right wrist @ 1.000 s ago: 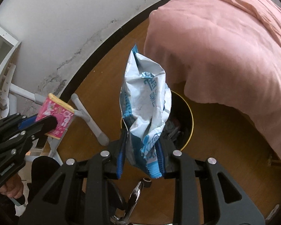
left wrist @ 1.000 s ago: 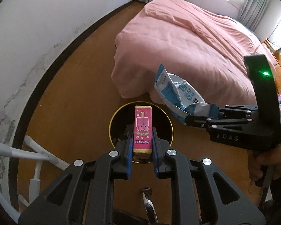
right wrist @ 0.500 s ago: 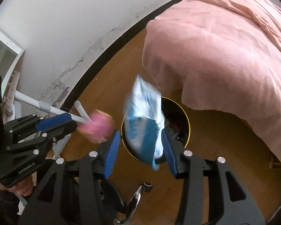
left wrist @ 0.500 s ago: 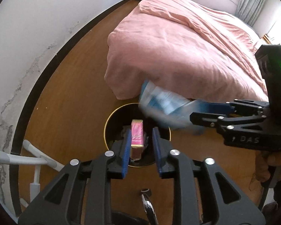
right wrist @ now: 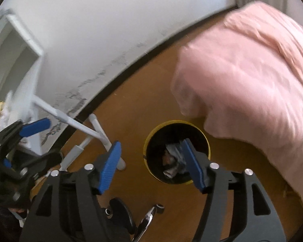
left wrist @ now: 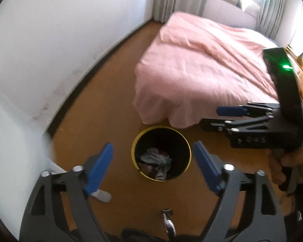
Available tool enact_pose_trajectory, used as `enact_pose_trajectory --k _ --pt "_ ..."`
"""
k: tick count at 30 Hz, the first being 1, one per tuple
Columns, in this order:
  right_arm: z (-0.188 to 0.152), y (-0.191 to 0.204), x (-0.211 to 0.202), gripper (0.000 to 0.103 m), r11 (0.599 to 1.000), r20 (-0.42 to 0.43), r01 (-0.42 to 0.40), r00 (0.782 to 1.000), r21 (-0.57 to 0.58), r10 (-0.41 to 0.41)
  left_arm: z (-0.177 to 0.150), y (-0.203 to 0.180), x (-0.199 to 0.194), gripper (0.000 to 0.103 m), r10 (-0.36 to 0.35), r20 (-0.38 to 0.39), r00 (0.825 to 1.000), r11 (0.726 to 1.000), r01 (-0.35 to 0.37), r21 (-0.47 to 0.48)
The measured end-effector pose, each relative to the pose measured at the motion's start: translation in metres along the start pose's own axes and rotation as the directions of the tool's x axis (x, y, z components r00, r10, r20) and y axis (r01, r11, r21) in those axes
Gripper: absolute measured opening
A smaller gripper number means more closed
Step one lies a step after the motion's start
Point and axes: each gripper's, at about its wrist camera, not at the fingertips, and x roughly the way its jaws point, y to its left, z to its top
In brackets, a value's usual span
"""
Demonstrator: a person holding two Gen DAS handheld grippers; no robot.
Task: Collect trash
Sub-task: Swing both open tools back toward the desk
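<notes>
While both grippers hang spread and empty, the left gripper (left wrist: 152, 167) sits almost directly over the bin (left wrist: 161, 153) on the floor, and the right gripper (right wrist: 151, 166) is offset slightly to its side. Crumpled trash (left wrist: 156, 157) lies inside, beside the bed (left wrist: 202, 70).

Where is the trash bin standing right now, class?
In both wrist views the trash bin stands on the wooden floor just off the near corner of the pink bed, below the open left gripper.
</notes>
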Motion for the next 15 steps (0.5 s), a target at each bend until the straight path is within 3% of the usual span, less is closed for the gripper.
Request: enact_pose_trajectory --k 4,8,11,12,15 --pt "0.019 0.064 -0.025 0.067 0.990 0.058 -0.066 0.996 -0.123 0.074 -0.018 0.026 -0.078 0.092 0.108 0.105 0.989 0.994 -0.104 -0.040" --pt "0.029 0.150 -0.030 0.069 0.948 0.056 -0.177 0.978 -0.266 0.199 -0.054 0.076 -0.144 0.093 0.262 0.136 0.956 0.958 -0.240 -0.158" --pt "0.028 0.218 -0.024 0.069 0.894 0.021 -0.246 0.962 -0.374 0.273 -0.093 0.125 -0.186 0.093 0.405 0.090 0.910 0.888 -0.368 -0.276" --pt "0.027 0.240 -0.022 0.069 0.874 0.006 -0.265 0.956 -0.408 0.293 -0.114 0.146 -0.205 0.093 0.462 0.058 0.885 0.845 -0.420 -0.331" --pt "0.016 0.311 -0.018 0.069 0.797 -0.045 -0.322 0.936 -0.511 0.349 -0.158 0.186 -0.243 0.093 0.533 -0.006 0.846 0.759 -0.482 -0.437"
